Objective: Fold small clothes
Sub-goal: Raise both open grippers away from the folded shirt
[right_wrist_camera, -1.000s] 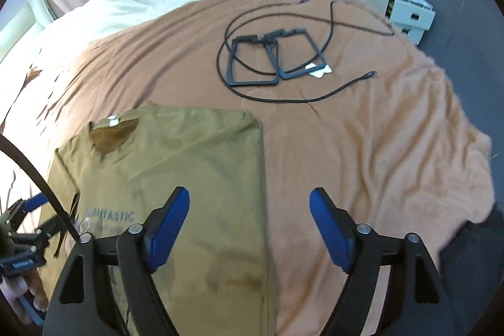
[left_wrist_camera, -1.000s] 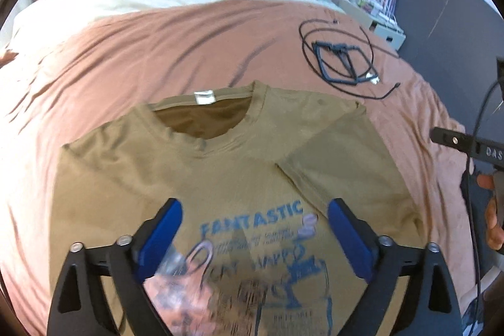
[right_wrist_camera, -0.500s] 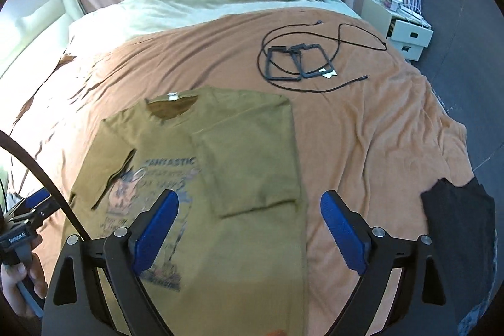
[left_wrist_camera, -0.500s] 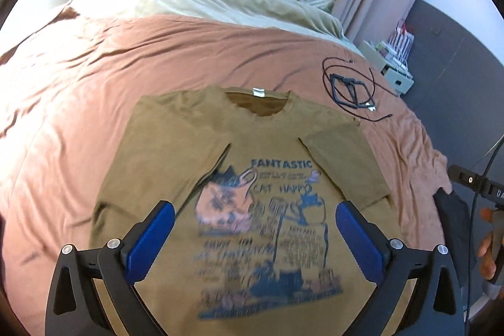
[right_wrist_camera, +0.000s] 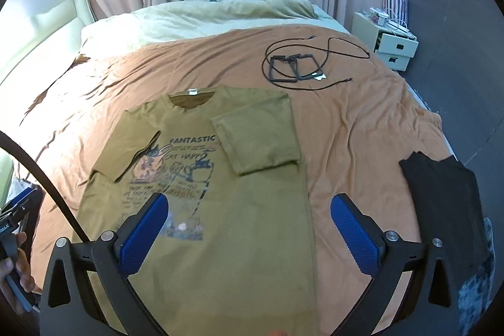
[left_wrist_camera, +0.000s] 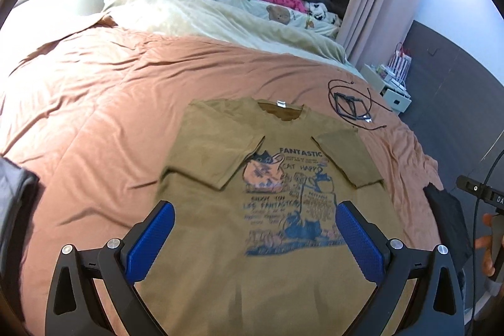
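— As the olive T-shirt (right_wrist_camera: pixel 220 210) lies now, how far is the fold?

— Partly done. It lies face up on the bed's orange blanket (right_wrist_camera: pixel 362 131), both short sleeves turned inward over the chest; in my judgement the body still needs folding lengthwise and across. A black garment (right_wrist_camera: pixel 447 203) lies apart at the bed's right edge.

— Grippers?

— Left gripper (left_wrist_camera: pixel 253 240) and right gripper (right_wrist_camera: pixel 249 229) hover above the lower shirt, jaws wide, holding nothing.

— Legible writing?

— "FANTASTIC" and "CAT HAPPY" in blue print (left_wrist_camera: pixel 293 188); smaller lines are blurred. The white neck label (right_wrist_camera: pixel 192 91) is unreadable.
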Available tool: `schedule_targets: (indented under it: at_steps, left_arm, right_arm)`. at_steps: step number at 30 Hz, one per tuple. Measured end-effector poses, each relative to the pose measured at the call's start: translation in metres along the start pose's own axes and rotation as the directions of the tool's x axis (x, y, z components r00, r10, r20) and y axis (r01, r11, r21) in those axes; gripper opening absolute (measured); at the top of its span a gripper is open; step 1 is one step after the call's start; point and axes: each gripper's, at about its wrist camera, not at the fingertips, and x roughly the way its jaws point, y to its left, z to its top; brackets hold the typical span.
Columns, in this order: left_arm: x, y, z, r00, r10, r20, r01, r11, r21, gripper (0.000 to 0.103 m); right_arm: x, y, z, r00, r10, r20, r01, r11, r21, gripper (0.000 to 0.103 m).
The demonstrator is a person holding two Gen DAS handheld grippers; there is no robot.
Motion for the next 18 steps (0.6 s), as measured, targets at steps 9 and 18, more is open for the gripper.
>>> schedule_targets:
  at_steps: [9,18]
  left_arm:
    - [-0.054,0.034,-0.043,0.999,0.024,0.021,-0.024,1.000,-0.012,0.103]
    - [-0.108,0.054,-0.090,0.998,0.041,0.050,-0.043,0.999,0.029,0.103]
  right_arm:
    - [-0.054,-0.001,-0.048,0.999,0.034,0.031,-0.034,0.999,-0.013,0.103]
    - [-0.091,-0.024,-0.110,0.994,0.070,0.086,-0.070,0.998,-0.001,0.103]
